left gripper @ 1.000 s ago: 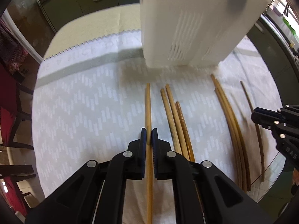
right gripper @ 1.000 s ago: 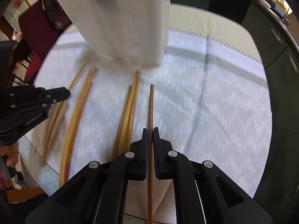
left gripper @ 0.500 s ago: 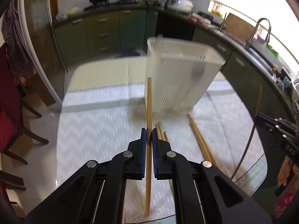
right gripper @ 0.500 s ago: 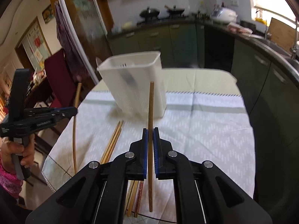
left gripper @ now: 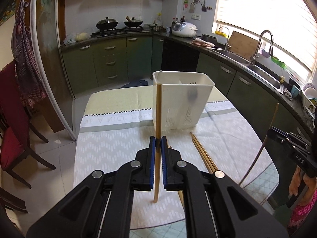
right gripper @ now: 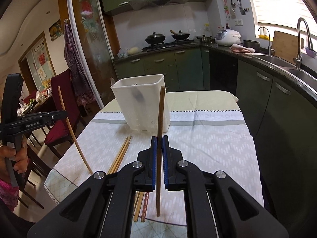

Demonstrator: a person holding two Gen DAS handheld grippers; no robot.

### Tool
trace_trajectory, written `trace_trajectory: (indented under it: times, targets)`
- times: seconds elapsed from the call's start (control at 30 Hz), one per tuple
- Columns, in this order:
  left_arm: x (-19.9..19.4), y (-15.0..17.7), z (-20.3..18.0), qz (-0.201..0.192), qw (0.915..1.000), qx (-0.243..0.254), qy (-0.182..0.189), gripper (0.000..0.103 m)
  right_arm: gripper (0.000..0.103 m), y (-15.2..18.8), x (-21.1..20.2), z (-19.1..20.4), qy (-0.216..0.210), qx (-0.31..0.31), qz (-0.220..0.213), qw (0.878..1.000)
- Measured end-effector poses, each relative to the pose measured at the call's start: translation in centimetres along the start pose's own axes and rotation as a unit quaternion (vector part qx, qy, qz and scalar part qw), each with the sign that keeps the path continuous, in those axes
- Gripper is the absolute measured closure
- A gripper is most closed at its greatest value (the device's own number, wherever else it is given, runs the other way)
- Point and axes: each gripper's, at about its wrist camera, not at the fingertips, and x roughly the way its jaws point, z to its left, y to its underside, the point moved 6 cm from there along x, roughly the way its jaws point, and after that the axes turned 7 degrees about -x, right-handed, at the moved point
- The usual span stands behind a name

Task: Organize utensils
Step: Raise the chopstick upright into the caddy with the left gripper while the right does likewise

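Observation:
My left gripper [left gripper: 158,141] is shut on a light wooden chopstick [left gripper: 158,109] and holds it upright above the table. My right gripper [right gripper: 159,140] is shut on a darker brown chopstick [right gripper: 160,115], also upright. A white plastic utensil holder [left gripper: 182,101] stands on the cloth beyond both; it also shows in the right wrist view [right gripper: 141,103], with a fork inside. Several loose chopsticks [left gripper: 202,152] lie on the cloth in front of it, and show in the right wrist view [right gripper: 120,154]. Each gripper appears in the other's view, the right gripper [left gripper: 275,133] and the left gripper [right gripper: 59,116].
The table carries a white patterned cloth [left gripper: 111,146] over a pale mat. Red chairs [left gripper: 11,130] stand to its left. Green cabinets and a counter with a sink [left gripper: 255,67] run behind and to the right. The table's near edge is just below the grippers.
Both grippers have lifted their chopsticks off the cloth and tipped from looking down at the table to looking level, so the chopsticks now stand upright. The holder now looks farther away.

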Motion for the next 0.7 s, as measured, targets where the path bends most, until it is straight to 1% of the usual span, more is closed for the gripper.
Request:
trace_trajectory:
  times: [0.2,0.43,0.57,0.7]
  targets:
    - [-1.0,0.3,-0.3,-0.003,1.0,0.005,0.003,0.097,0.097,0.2,-1.3,0.9,-0.003,-0.01,-0.006,1.0]
    - [-1.9,-0.5,-0.4,-0.021,0.9997,0.009,0.004,0.097,0.097,-0.8,-1.8,1.5,-0.006,-0.019,-0.019,1.0]
    - [-2.1,-1.4,-0.8,-0.027,0.9995,0.012,0.007,0.097,0.097,-1.8,-1.5,1.8,-0.007,-0.024,-0.023,0.999]
    - [-2.6,-2.9,-1.4,-0.03,0.9993,0.016,0.018,0.097,0.097,-2.9,-1.7,2.2,-0.016,-0.029,-0.026,0.999]
